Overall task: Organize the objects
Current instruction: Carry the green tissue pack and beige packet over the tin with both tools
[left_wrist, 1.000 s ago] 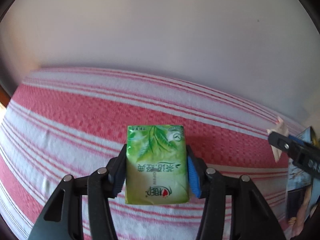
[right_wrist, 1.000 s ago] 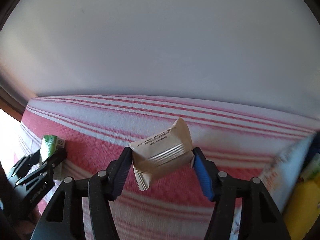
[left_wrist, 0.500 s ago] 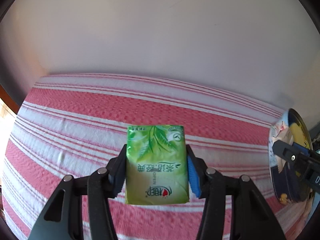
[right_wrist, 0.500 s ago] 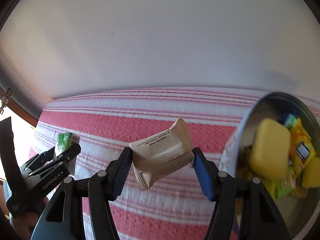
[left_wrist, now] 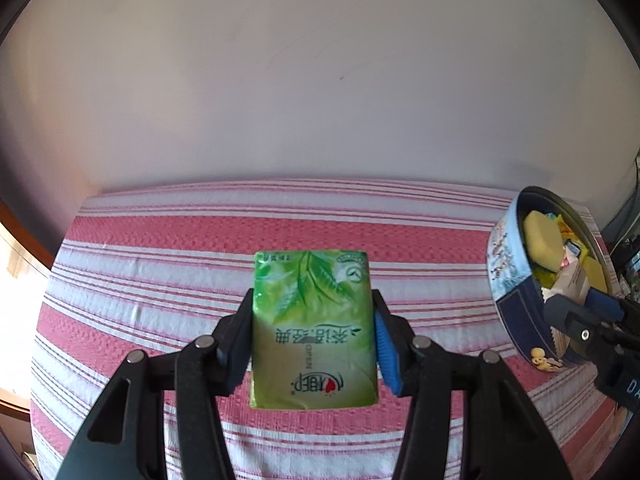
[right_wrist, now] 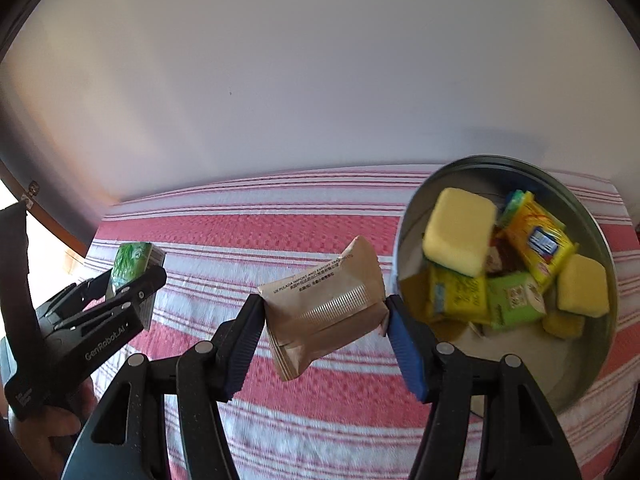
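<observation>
From the left wrist, the left gripper is clamped on a green packet, held above the middle of the red-and-white striped surface. A round tin of yellow and green packets stands at the surface's right edge.

From the right wrist, the right gripper is clamped on a tan packet, tilted, just left of the tin above the surface. The left gripper with its green packet is near the left edge.
</observation>
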`<state>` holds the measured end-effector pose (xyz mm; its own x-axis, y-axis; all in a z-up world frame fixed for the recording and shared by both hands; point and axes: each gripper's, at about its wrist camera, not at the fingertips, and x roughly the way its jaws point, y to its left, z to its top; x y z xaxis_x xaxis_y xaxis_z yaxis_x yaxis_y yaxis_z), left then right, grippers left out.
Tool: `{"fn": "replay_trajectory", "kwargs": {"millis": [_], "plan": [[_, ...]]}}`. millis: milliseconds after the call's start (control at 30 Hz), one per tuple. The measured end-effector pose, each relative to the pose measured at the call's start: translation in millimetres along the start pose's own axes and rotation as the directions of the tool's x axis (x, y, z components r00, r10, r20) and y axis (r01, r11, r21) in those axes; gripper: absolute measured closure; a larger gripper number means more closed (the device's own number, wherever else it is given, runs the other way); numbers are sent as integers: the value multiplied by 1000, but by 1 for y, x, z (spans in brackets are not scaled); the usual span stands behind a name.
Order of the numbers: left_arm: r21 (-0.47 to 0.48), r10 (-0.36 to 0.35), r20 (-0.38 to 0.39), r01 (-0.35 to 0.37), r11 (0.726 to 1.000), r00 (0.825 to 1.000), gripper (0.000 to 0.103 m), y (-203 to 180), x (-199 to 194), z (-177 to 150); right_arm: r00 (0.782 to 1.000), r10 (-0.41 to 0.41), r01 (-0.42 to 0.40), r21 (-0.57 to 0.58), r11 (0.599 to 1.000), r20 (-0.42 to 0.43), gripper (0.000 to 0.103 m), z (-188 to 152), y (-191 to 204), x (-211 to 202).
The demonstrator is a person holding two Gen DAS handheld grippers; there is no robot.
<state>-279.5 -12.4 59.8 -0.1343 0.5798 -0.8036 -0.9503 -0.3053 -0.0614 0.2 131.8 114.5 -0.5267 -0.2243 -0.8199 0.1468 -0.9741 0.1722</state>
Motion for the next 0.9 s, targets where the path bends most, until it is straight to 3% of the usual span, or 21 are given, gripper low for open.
{"fn": "replay_trajectory", "kwargs": {"millis": [333,900], "plan": [[43,-31,40,29,999,999,51,-27,-23,5,997,-23,22,6,1000,76,39,-7,-9,-49],[106,-67,58,61,992,996,51,-72,-47,12,991,-55,47,66,997,122,39,-18,-27,-71]]}}
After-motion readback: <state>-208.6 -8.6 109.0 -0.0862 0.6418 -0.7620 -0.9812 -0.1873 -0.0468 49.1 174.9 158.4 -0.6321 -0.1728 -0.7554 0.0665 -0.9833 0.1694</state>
